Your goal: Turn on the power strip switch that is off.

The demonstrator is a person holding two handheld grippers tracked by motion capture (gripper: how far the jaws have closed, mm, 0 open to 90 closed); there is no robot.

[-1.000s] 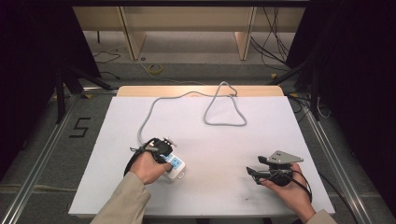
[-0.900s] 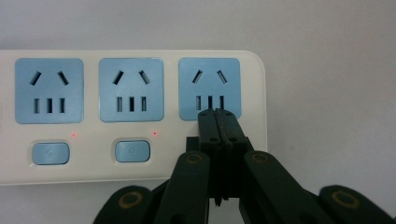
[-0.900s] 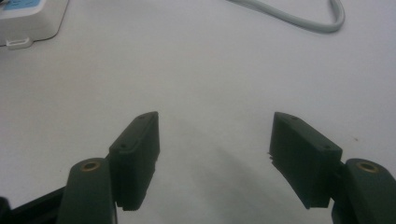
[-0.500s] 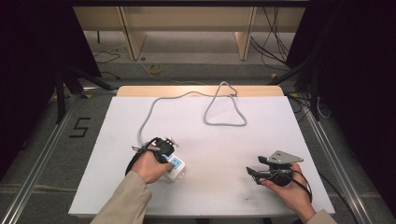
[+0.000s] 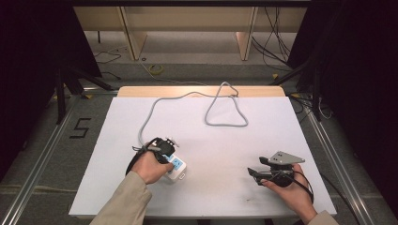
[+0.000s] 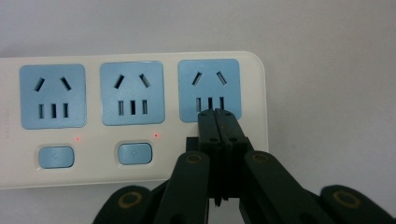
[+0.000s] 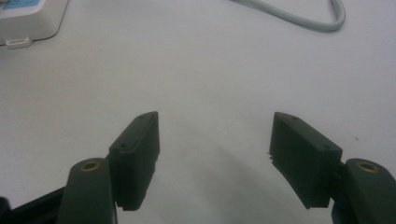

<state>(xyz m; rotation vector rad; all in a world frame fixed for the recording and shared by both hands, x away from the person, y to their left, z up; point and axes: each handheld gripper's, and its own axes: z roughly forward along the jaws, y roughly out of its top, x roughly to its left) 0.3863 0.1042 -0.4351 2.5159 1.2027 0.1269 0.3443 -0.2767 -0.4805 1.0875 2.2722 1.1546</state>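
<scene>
On the counter (image 5: 281,122), the left gripper (image 6: 217,116), jaws pressed together, bears on the power strip (image 6: 135,119) over its third switch, two switch lights apparently lit, while the right gripper (image 7: 215,158) waits apart, jaws spread, empty.

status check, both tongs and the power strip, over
Left tongs shut, tips over power strip. Right tongs open, empty. Grey cable looped behind.

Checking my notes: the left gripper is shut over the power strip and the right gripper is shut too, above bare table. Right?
Not quite. The right gripper is open, as the right gripper view shows. The left gripper is indeed shut over the power strip.
</scene>
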